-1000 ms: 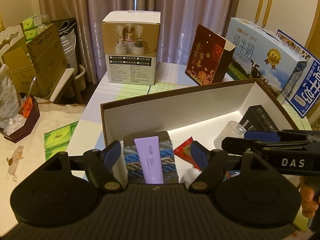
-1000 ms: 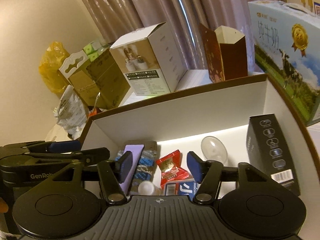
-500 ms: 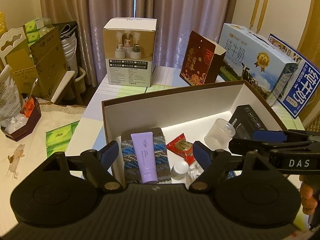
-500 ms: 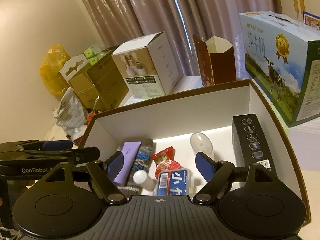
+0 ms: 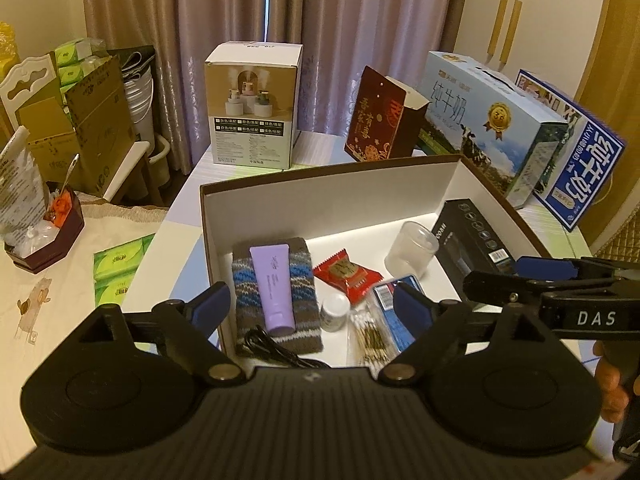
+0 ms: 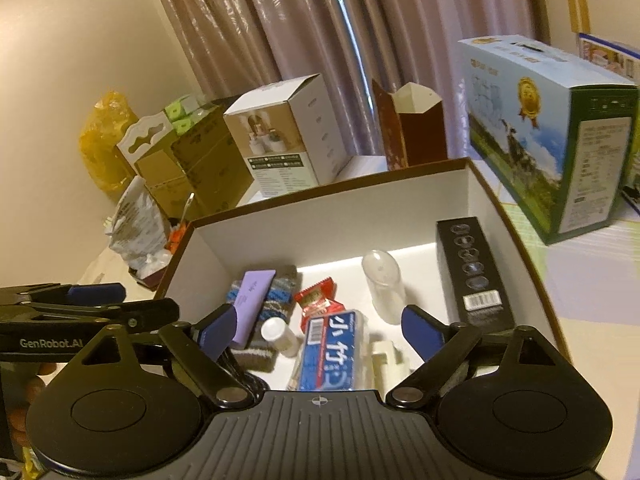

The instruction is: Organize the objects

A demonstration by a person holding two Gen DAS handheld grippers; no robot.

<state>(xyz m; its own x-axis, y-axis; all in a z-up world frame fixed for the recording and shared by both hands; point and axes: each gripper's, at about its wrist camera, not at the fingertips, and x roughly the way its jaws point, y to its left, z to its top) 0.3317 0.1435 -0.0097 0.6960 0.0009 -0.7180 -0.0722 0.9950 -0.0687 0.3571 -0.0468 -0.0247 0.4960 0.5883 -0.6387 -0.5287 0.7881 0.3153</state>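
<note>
- The left tool hovers over the near edge of the open box, its blue-padded fingers spread wide apart with nothing between them.
- The right tool hangs over the same near edge just to the right of the left one — fingers likewise wide apart and empty.
- The box, brown outside and white inside, sits on the worktop with its contents on the floor of it.
- At the near left of the box a knitted striped cloth lies flat, and a lilac tube rests on top of it, cap end toward the camera.
- A black cable curls at the near edge of the cloth.
- To the right of the tube lie a red snack packet and a small white bottle.
- A pack of cotton swabs and a blue packet lie side by side at near centre.
- A clear plastic cup lies on its side farther back — just beside the black carton along the right wall.
- Beyond the box stand a white product box, a dark red gift bag and two milk cartons at the far right.
</note>
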